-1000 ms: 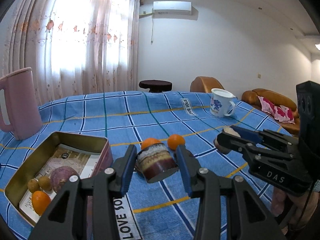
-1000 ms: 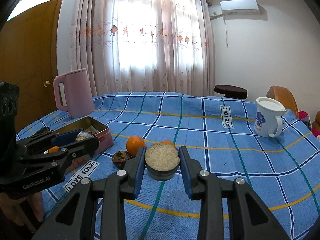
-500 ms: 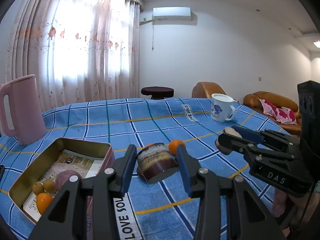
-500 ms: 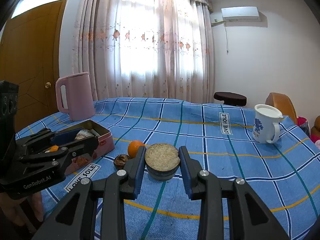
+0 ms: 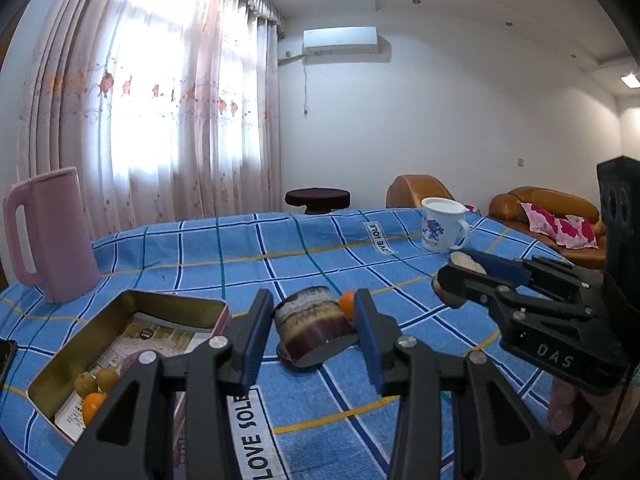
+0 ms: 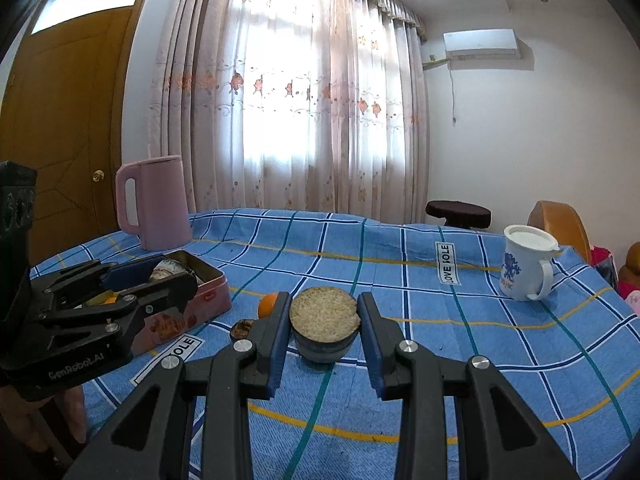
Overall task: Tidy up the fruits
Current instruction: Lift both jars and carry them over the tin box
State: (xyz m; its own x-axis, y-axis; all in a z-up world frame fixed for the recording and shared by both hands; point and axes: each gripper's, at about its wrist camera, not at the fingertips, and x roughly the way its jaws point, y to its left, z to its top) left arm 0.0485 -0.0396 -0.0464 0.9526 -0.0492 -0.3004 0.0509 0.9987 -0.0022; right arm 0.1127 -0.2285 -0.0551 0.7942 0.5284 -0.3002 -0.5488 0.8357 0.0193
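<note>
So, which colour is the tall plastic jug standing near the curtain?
Pale pink; the tall plastic jug shows best in the right wrist view.

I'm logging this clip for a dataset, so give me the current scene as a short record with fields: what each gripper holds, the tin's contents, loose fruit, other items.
left gripper: shut on brown glazed cup, held tilted
right gripper: shut on bowl of rice
tin: open, holds an orange, two small brownish fruits, a purple fruit, printed paper
loose fruit: orange on tablecloth
other items: pink jug, white mug, small dark object beside the tin
</note>
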